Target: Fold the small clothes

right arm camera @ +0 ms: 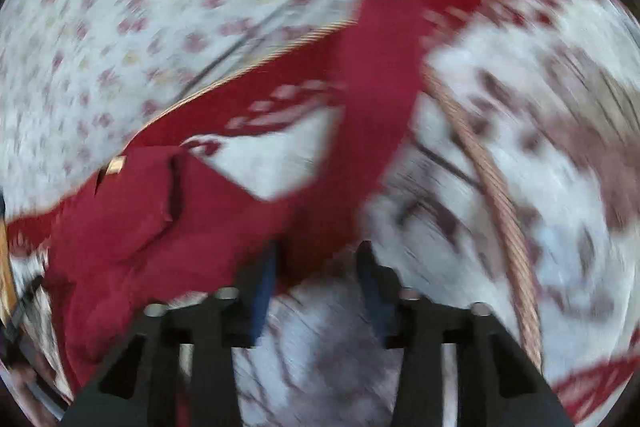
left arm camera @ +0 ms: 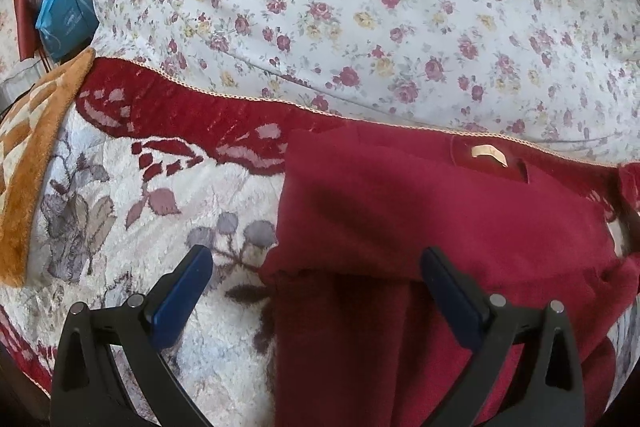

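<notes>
A cream blanket with a dark red border covers the bed, against a rose-print sheet. My left fingers stand spread over the red garment. My right fingers, blurred, are parted beside its sleeve, gripping nothing

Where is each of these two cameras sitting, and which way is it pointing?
Left wrist view: sits on the left gripper, looking forward and down along its open blue-padded fingers at a dark red garment on a patterned blanket, floral sheet beyond.
Right wrist view: sits on the right gripper, aimed down at a red sleeve; heavily blurred, so whether the fingers grip it is unclear.
Shared: garment, its neck label, blanket, sheet. No hands show.
</notes>
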Available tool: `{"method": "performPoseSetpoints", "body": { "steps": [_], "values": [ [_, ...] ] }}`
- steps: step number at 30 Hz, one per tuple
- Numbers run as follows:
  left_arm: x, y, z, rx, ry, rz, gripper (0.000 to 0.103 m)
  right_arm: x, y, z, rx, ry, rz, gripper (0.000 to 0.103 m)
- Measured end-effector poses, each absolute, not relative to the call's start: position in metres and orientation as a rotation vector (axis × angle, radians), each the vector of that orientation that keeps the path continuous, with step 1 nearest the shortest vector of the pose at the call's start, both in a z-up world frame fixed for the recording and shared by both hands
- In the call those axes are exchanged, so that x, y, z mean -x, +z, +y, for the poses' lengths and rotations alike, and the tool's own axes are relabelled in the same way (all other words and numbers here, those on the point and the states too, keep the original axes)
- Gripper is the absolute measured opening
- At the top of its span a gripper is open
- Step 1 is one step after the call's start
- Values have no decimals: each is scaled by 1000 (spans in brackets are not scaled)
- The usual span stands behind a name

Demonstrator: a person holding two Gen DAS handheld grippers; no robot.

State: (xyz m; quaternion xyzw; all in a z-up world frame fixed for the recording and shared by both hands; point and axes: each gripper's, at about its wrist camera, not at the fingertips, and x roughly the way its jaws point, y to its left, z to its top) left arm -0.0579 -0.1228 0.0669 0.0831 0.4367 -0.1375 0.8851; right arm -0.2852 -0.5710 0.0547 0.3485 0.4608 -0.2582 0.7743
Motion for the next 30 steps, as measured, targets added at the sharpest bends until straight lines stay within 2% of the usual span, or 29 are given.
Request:
{"method": "performPoseSetpoints", "body": {
  "steps": [2, 6, 14, 16, 18, 20, 22, 23, 25, 27, 30],
  "values": [
    [60, 66, -123, -177, -286, 908, 103, 296, 66, -575, -784, -564, 940, 50],
    [61, 62, -126, -177, -294, 925, 103, 280, 91, -558, -714, -477, 848, 62],
    [62, 54, -140, -211, -323, 943, 103, 195, 81, -520, -524, -312, 901, 63],
    [61, 53, -145, -224, -329, 948, 103, 173, 67, -514, -514, -281, 938, 59],
    [61, 51, -148, -239, -331, 949, 103, 151, 44, -505, -465, -303, 993, 33],
    [60, 50, -148, -247, -328, 951, 103, 139, 15, -503, -466, -322, 1079, 32],
    [59, 50, -146, -243, -325, 953, 103, 143, 16, -502, -466, -320, 1050, 32],
    [58, 51, -145, -238, -323, 954, 103, 145, 20, -504, -470, -310, 1063, 33],
    [56, 52, -141, -219, -319, 957, 103, 159, 37, -520, -514, -312, 1032, 44],
    [55, 52, -138, -203, -313, 967, 103, 173, 54, -540, -496, -402, 977, 69],
    [55, 51, -137, -186, -317, 979, 103, 185, 72, -579, -465, -555, 922, 75]
  ]
}}
